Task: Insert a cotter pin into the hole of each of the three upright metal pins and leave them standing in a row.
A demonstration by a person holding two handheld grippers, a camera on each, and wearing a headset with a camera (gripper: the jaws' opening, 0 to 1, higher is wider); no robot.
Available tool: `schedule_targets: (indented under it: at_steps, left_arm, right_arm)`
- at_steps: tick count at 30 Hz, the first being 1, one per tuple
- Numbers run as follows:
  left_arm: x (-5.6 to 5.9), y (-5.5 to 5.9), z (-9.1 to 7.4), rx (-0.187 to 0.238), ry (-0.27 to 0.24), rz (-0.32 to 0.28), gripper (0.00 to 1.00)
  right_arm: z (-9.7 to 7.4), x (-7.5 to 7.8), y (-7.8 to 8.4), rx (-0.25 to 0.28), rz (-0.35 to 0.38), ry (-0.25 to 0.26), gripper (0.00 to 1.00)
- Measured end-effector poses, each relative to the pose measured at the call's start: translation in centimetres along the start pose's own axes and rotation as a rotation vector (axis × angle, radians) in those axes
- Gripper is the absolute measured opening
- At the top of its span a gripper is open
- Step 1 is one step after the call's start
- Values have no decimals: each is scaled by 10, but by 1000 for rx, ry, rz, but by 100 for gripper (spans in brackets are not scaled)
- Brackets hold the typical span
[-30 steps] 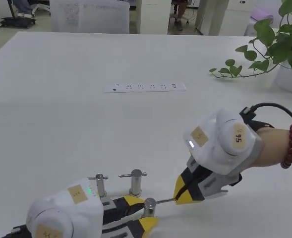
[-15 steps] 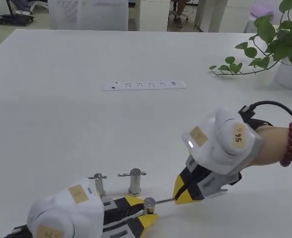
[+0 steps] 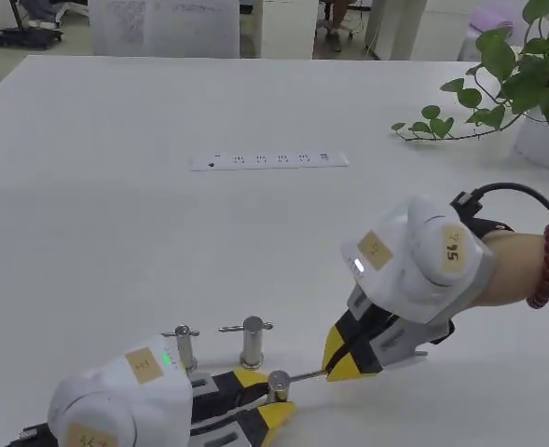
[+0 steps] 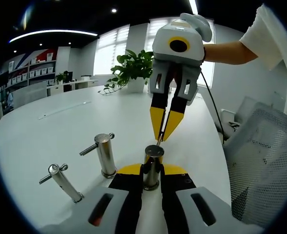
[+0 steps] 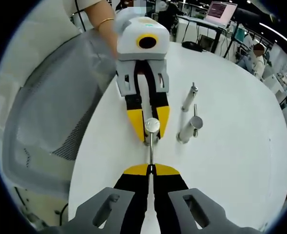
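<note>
Right gripper: we see the right gripper (image 3: 335, 368) with its jaws pinched together on one end of the cotter pin (image 3: 308, 376). The free end sticks out ahead of the tips.
Cotter pin axis: in the head view it lies flat along the 3-to-9 o'clock line, at right angles to the upright pin it aims at. In the right gripper view it points straight to 12 o'clock.
Target from the right gripper: the near metal pin (image 3: 278, 385) stands at about 9 o'clock of the tips in the head view and dead ahead at 12 o'clock in the right gripper view. The cotter pin's free end meets it just under the head. We cannot tell whether the end has entered the hole.
Left gripper: the left gripper (image 3: 267, 399) reaches in from about 8 o'clock of that pin. Its jaws are clamped on the shank low down, holding the pin upright on the table (image 3: 255, 242).
Division of work: we judge that the right side does the moving and the left only steadies.
What the move turns on: we judge the push must run along the cotter pin's own line toward 9 o'clock, level with the hole. Any tilt could jam it or tip the pin.
Rest of the row: the middle metal pin (image 3: 252, 343) and the far metal pin (image 3: 185, 346) stand at about 11 and 10 o'clock of the near one. Each already has a cotter pin across its head.
</note>
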State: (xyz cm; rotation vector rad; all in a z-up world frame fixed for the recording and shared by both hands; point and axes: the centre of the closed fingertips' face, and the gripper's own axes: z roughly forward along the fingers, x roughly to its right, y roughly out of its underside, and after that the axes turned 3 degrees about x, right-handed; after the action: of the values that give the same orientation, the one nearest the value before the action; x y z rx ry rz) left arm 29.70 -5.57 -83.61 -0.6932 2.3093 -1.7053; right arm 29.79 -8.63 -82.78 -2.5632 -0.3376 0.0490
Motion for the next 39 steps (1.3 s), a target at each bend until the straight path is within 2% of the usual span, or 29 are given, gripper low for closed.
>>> schedule_targets:
  at_steps: [33, 39]
  left_arm:
    - [0, 0, 0, 4, 2, 14, 11]
    - [0, 0, 1, 4, 2, 18, 11]
  right_arm:
    - [-1, 1, 0, -86, 4, -10, 3]
    - [1, 1, -5, -77, 6, -18, 3]
